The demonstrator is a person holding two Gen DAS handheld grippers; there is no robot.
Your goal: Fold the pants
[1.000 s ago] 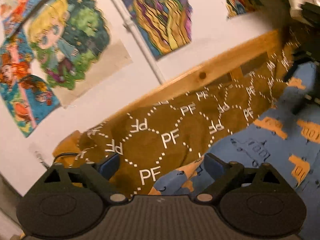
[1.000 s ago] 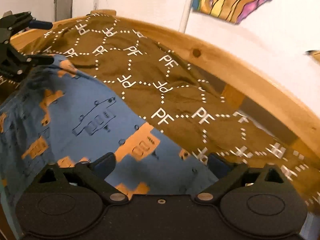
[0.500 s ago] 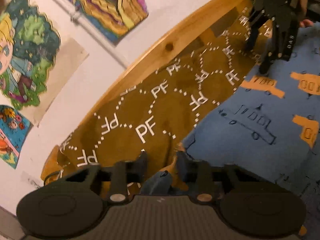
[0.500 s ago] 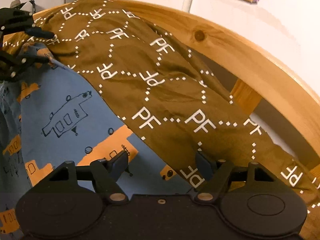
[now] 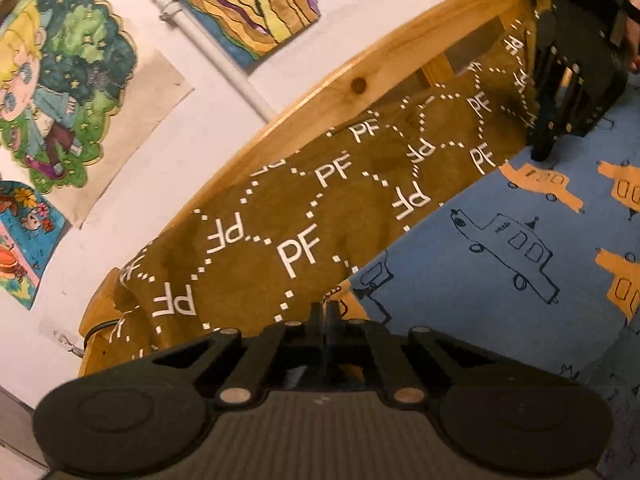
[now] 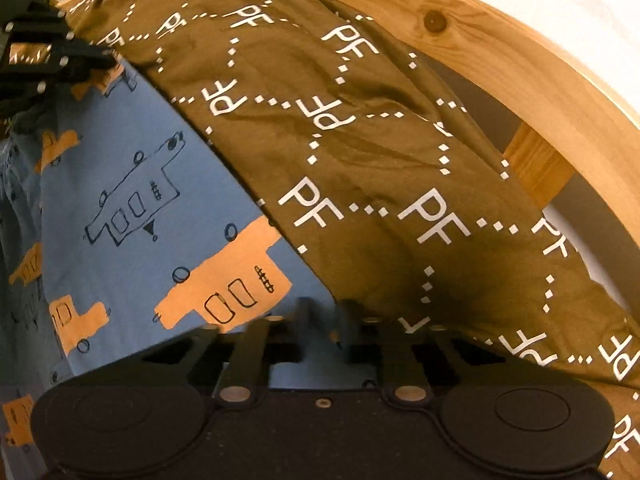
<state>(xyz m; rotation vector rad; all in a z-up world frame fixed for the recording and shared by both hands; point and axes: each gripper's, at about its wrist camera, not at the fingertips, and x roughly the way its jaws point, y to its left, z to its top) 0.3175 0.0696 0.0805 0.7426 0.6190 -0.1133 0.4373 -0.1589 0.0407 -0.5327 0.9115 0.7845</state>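
Blue pants point(image 5: 500, 280) point(image 6: 140, 160) printed with orange and outlined trucks lie flat on a brown "PF" bedspread point(image 5: 280, 220) point(image 6: 360, 140). My left gripper point(image 5: 326, 314) is shut on the pants' far edge where it meets the bedspread, a fold of cloth pinched between the fingers. My right gripper point(image 6: 324, 314) is shut on the same edge further along, with blue cloth showing between its fingers. Each gripper shows in the other's view: the right gripper point(image 5: 540, 156) at the upper right, the left gripper point(image 6: 108, 60) at the upper left.
A curved wooden bed rail point(image 5: 360, 80) point(image 6: 520, 60) runs just behind the bedspread. Beyond it is a white wall with colourful posters point(image 5: 60, 80) and a white pipe point(image 5: 208, 40). A hand point(image 5: 632, 40) holds the right gripper.
Both grippers have come down to the pants' far edge and closed from wide open onto the cloth. The left one closed first, the right one just now.
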